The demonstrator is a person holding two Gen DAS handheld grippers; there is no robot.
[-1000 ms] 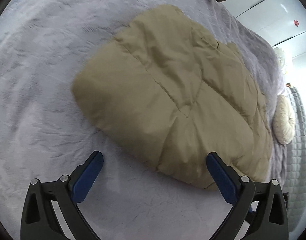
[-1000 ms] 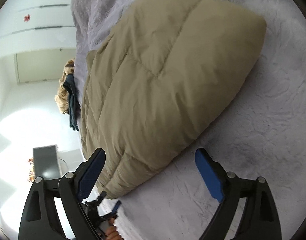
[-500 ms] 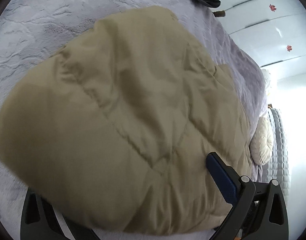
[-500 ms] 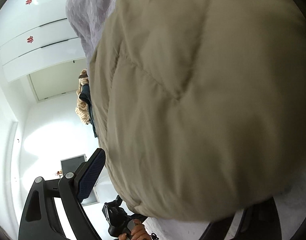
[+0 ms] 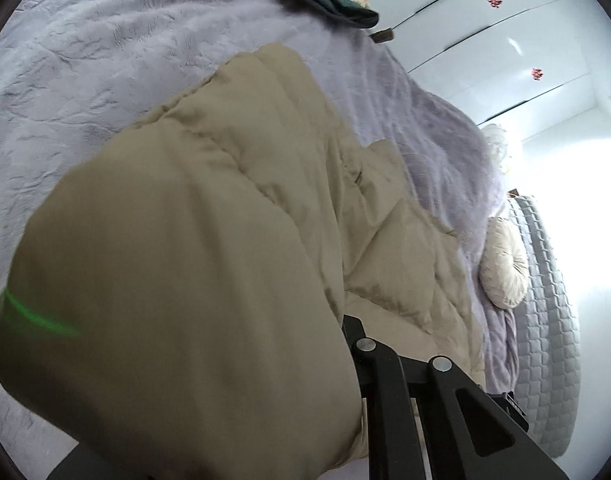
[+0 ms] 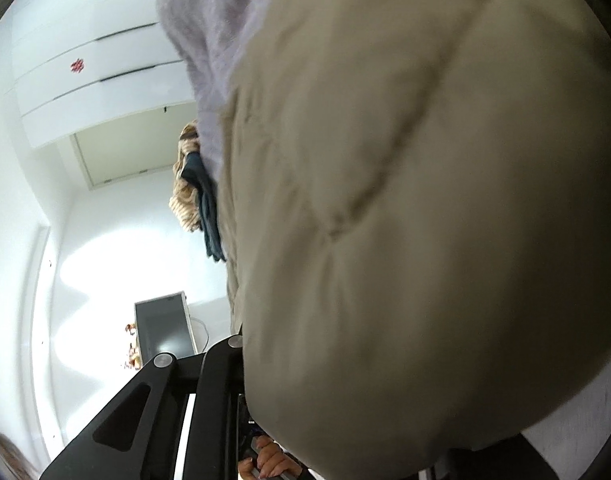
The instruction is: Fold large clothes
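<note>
Two tools just closing, left tool [image 5: 345,360] and right tool [image 6: 241,364] gripping khaki jacket [image 5: 209,240]

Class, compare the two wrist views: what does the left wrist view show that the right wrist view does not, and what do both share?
Only the left wrist view shows a round cream cushion and a grey quilted mattress. Only the right wrist view shows a dark screen, a doorway and a hand. Both show the tan jacket bulging close to the lens, the lilac blanket and white cupboards.
</note>
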